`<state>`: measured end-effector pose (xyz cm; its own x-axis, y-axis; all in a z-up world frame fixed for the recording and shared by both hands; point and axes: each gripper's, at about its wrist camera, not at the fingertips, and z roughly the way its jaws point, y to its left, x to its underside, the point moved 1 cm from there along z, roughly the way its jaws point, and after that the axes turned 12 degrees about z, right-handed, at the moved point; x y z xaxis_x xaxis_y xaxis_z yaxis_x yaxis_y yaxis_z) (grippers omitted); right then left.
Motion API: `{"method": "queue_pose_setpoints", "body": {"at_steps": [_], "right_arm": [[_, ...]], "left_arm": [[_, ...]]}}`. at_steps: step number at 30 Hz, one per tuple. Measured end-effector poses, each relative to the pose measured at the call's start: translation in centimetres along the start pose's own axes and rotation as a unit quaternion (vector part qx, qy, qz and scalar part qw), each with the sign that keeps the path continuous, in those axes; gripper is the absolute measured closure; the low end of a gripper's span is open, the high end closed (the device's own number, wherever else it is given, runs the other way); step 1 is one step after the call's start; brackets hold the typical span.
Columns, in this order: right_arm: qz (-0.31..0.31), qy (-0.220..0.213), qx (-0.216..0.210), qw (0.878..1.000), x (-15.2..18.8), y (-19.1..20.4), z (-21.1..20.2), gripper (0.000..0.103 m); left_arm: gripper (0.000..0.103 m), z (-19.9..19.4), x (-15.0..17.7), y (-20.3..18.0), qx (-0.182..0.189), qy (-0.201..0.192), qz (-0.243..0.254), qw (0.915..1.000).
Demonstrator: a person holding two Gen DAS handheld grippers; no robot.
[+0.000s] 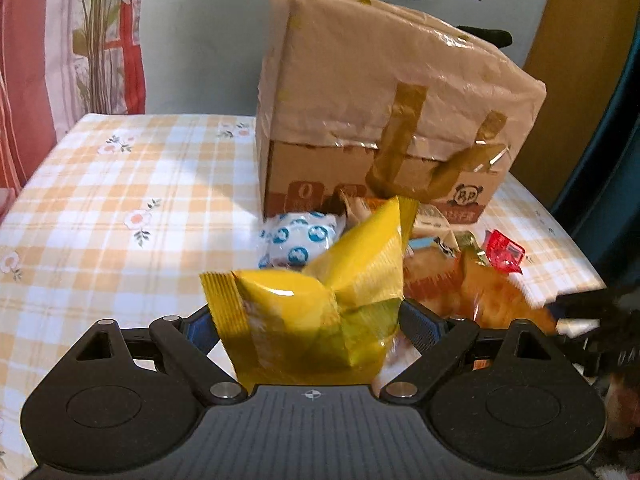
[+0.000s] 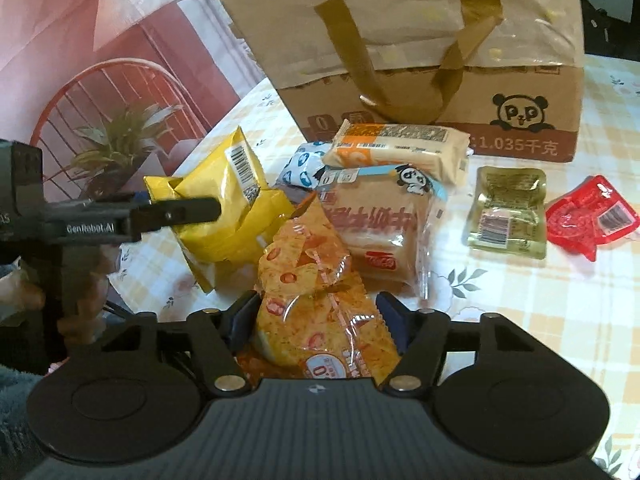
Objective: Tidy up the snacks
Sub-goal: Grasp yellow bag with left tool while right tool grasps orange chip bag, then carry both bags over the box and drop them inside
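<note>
Step in hand: pick-up, both sides at once, from the snack pile in front of the cardboard box [image 2: 436, 92] on the checked worktop [image 1: 120, 184].

Left gripper [image 1: 308, 320]: pinching the yellow packet [image 1: 320, 300], wrapper creased between the pads, top corner tilted toward the box. Seen from the right wrist as a dark arm reaching in from the left edge, level over the worktop.

Right gripper [image 2: 316, 320]: angled down toward the pile, closed on the orange packet [image 2: 316, 280]; both pads meeting the wrapper's sides.

Remaining on the worktop: bread loaf packet [image 2: 384, 228], beige cracker pack [image 2: 400, 152] stacked on it, blue-dotted packet [image 2: 304, 168], green jelly cup [image 2: 508, 212], red jelly cup [image 2: 588, 216], the last two apart from the pile.

Next move, as a judgement: lifting each packet clear without dragging neighbours; destination not evident, box appearing closed.
</note>
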<state>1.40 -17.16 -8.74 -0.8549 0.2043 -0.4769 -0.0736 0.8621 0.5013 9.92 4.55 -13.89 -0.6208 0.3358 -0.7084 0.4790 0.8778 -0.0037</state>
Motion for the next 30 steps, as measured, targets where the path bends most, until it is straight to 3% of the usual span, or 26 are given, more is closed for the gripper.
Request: {"method": "queue_pose_setpoints", "body": {"at_steps": [4,7,10,11,18,23,30], "right_arm": [[-0.006,-0.048,0.018,0.999,-0.7,0.0,-2.0,0.041],[-0.009,-0.085,0.036,0.996,-1.4,-0.1,-3.5,0.041],[-0.01,-0.103,0.047,0.994,-1.9,-0.5,-4.4,0.042],[-0.008,-0.106,0.048,0.993,-2.0,-0.7,-4.5,0.042],[-0.013,-0.129,0.016,0.991,-2.6,-0.1,-6.2,0.042],[-0.042,-0.172,0.005,0.984,-3.8,1.3,-8.6,0.042],[-0.061,-0.263,0.012,0.963,-6.9,2.2,-13.2,0.042]], "left_arm": [[0.022,-0.4,0.3,-0.2,0.0,-0.016,0.003,0.9999],[0.037,-1.0,0.3,-0.3,0.006,-0.032,-0.002,0.9995],[0.042,-1.8,0.2,-0.5,-0.004,-0.044,-0.004,0.999],[0.05,-2.1,0.1,-0.5,-0.004,-0.049,-0.005,0.9988],[0.051,-5.1,-0.8,-0.1,0.006,-0.092,-0.025,0.9954],[0.051,-7.2,-2.6,-0.1,0.0,-0.134,-0.029,0.9905],[0.051,-10.5,-8.2,-0.5,-0.018,-0.226,-0.006,0.974]]}}
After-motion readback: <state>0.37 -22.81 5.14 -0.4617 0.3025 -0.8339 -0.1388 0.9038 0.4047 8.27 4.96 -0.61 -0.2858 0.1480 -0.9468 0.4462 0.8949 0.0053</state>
